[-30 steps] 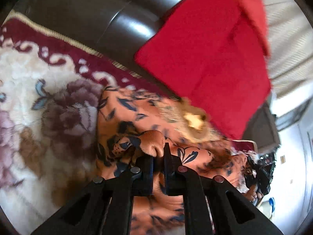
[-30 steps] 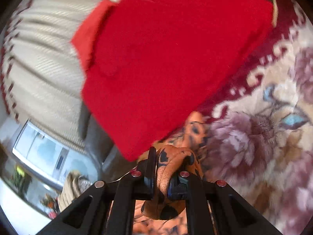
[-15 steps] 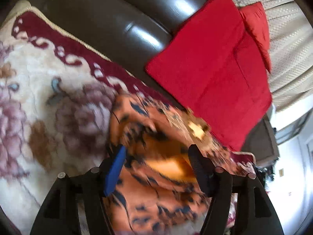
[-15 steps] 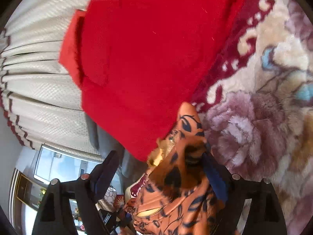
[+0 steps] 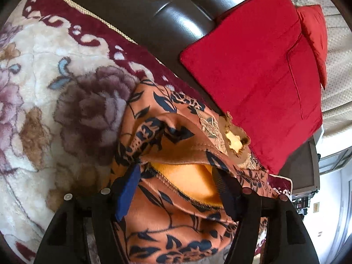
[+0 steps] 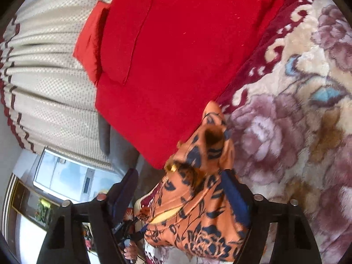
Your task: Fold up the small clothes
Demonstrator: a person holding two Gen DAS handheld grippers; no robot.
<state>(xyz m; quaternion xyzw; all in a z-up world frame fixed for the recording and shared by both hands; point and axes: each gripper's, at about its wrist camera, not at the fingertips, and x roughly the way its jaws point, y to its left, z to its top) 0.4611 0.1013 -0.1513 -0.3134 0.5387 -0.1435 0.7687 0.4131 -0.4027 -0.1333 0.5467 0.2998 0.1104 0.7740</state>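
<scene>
A small orange garment (image 5: 176, 198) with dark blue leaf print and a yellow lining lies bunched on a floral blanket (image 5: 44, 88). My left gripper (image 5: 176, 189) is open, its jaws wide apart on either side of the garment's fold, holding nothing. The garment shows in the right wrist view (image 6: 198, 198) too, a loose flap standing up. My right gripper (image 6: 182, 198) is open, its fingers either side of the cloth.
A large red cushion (image 5: 253, 66) leans on the dark leather sofa back (image 5: 132, 11) just behind the garment, with a smaller red cushion (image 5: 314, 26) behind it. It fills the top of the right wrist view (image 6: 187, 44). Cream curtains (image 6: 44, 66) hang beyond.
Both grippers were shut on the orange garment a second ago; both have opened and let it drop onto the blanket, and have pulled back slightly.
</scene>
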